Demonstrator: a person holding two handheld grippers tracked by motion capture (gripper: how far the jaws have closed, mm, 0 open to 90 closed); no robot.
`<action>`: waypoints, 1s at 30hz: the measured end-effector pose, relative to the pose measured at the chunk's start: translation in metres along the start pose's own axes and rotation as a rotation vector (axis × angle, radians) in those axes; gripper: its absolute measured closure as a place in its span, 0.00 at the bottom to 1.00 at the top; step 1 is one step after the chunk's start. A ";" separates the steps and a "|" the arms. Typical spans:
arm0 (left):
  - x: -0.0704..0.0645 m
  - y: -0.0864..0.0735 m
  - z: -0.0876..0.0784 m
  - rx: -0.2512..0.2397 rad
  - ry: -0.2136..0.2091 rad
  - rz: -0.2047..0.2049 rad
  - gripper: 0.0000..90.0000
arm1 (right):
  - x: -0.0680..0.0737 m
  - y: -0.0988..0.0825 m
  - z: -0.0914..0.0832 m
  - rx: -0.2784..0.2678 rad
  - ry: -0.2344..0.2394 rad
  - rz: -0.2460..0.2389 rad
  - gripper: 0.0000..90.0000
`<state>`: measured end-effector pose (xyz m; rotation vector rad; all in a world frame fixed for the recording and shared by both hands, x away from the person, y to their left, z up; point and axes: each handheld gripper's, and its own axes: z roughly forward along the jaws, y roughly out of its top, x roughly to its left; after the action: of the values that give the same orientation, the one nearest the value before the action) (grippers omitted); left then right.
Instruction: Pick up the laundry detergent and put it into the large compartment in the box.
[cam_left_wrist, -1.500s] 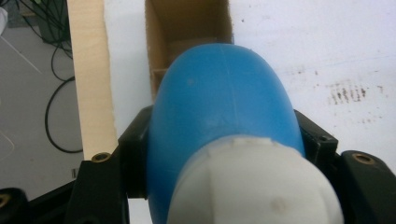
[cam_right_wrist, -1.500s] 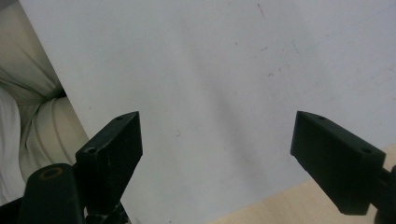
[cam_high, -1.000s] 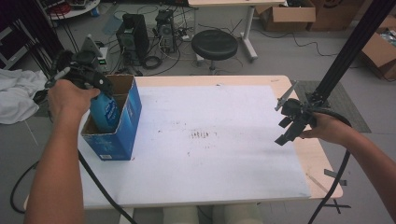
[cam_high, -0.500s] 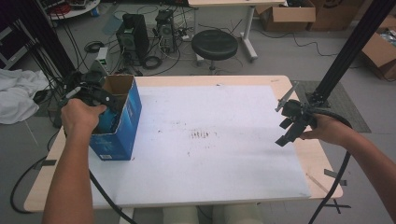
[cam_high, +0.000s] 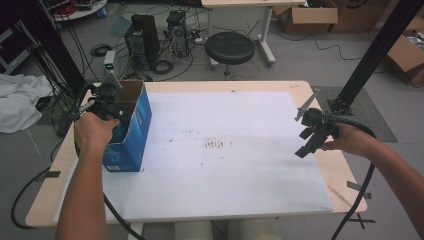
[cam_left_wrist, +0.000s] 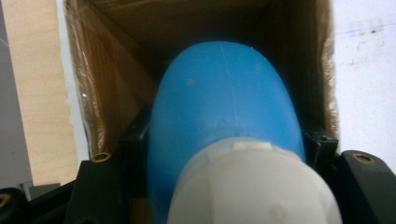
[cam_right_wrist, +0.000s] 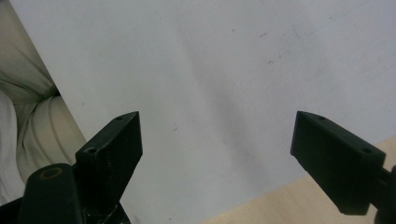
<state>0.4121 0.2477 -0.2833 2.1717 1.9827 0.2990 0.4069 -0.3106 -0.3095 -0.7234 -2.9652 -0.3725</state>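
High view: we see the left gripper (cam_high: 111, 100) inside the blue cardboard box (cam_high: 136, 131) at the desk's (cam_high: 250, 200) left edge | left gripper view: clamped on blue bottle (cam_left_wrist: 224, 107) with white cap (cam_left_wrist: 252, 186), inside the box | right gripper view: right gripper (cam_right_wrist: 217, 154) jaws apart over white desk.

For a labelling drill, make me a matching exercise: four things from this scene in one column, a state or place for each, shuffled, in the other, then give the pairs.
Things:
1. blue bottle
2. blue cardboard box
3. right gripper
4. black stool

States or places:
A. jaws wide apart, nothing between them
B. on the floor beyond the table
C. clamped in the left gripper, lowered into the box
D. standing open-topped at the table's left edge

Pairs: 1-C, 2-D, 3-A, 4-B
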 end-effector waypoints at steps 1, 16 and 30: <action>0.000 -0.001 0.001 -0.001 -0.002 -0.004 0.42 | -0.001 -0.001 0.000 0.000 -0.001 0.000 0.18; 0.003 -0.003 0.010 0.008 -0.016 -0.010 0.42 | -0.001 -0.003 0.000 0.002 0.000 0.004 0.18; 0.012 -0.008 0.003 -0.013 -0.060 -0.057 0.33 | 0.001 -0.001 0.001 0.001 0.002 -0.004 0.18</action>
<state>0.4066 0.2602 -0.2876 2.0871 1.9999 0.2351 0.4058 -0.3103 -0.3109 -0.7170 -2.9646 -0.3711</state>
